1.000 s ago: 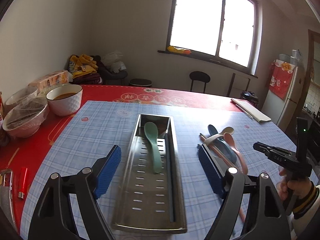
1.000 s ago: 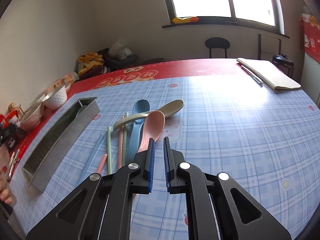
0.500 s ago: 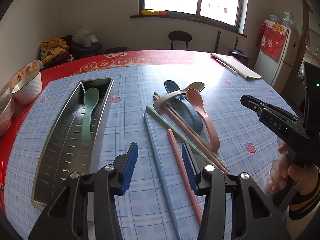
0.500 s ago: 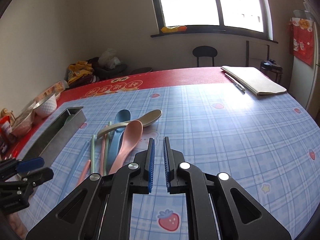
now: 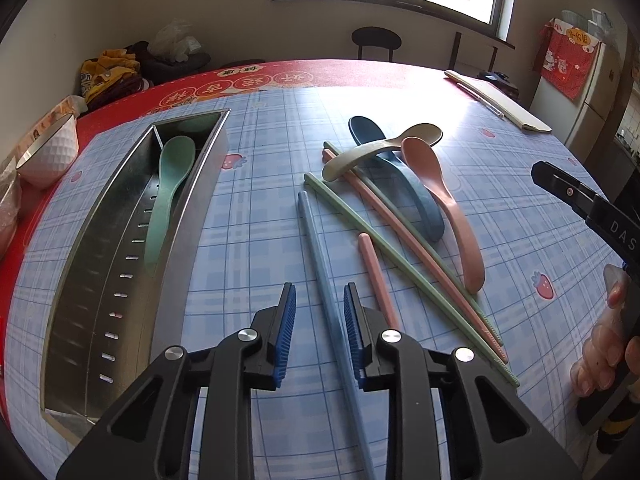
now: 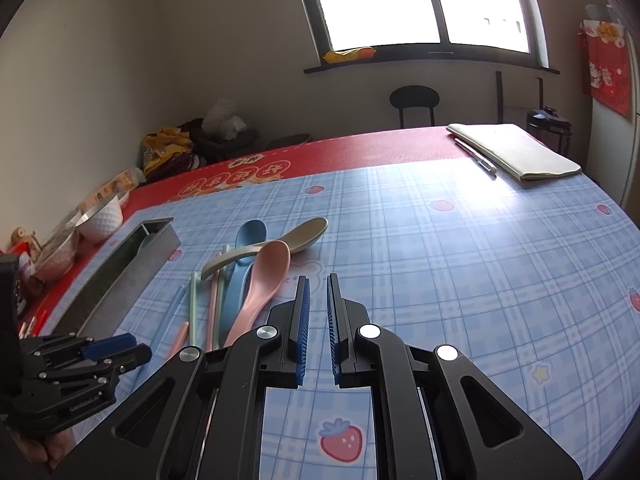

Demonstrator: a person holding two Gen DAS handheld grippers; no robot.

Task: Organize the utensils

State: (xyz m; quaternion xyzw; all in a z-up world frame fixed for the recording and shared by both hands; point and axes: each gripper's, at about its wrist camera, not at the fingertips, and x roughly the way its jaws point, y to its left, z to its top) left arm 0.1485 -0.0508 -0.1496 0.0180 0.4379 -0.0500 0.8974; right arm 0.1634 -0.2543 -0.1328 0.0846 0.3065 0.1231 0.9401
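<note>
From the left wrist, the left gripper stood with jaws spread astride a blue chopstick on the checked tablecloth, beside the steel tray. From the right wrist, the right gripper hung above the cloth, jaws nearly together, empty; a window lit the room.

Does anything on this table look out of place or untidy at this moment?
Yes. Only the green spoon lies in the metal tray. The other spoons and the chopsticks lie loose in a crossed heap on the cloth; the beige spoon rests slanted across the dark blue spoon. Nothing looks spilled or broken.
</note>
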